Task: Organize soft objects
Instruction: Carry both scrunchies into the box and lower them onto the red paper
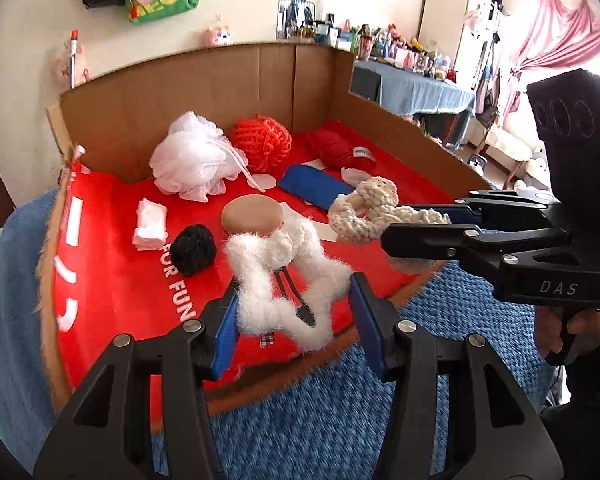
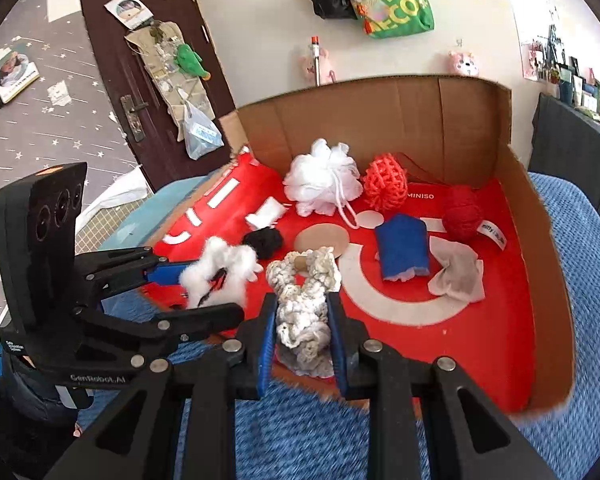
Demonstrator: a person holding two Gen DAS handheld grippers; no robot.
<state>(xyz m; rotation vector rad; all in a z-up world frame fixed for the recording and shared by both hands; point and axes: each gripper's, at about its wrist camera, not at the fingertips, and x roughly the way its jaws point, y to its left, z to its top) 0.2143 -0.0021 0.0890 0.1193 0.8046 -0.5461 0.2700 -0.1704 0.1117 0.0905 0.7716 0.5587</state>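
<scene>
My left gripper (image 1: 294, 312) is open, its fingers either side of a fluffy white plush piece (image 1: 284, 276) at the near edge of the red-lined cardboard box (image 1: 112, 280); the left pad touches it. In the right wrist view the plush (image 2: 220, 268) sits between that gripper's fingers (image 2: 204, 294). My right gripper (image 2: 302, 336) is shut on a cream crocheted rope toy (image 2: 304, 304) with a wooden ring, also visible in the left wrist view (image 1: 364, 210), with that gripper (image 1: 416, 226) beside it.
In the box lie a white mesh pouf (image 2: 322, 182), an orange net ball (image 2: 384, 182), red yarn (image 2: 462, 212), a blue folded cloth (image 2: 402, 248), a grey sock (image 2: 456, 276), black yarn (image 2: 264, 242), a tan round pad (image 2: 320, 240) and white pads (image 2: 266, 212). A blue blanket (image 2: 300, 440) lies underneath.
</scene>
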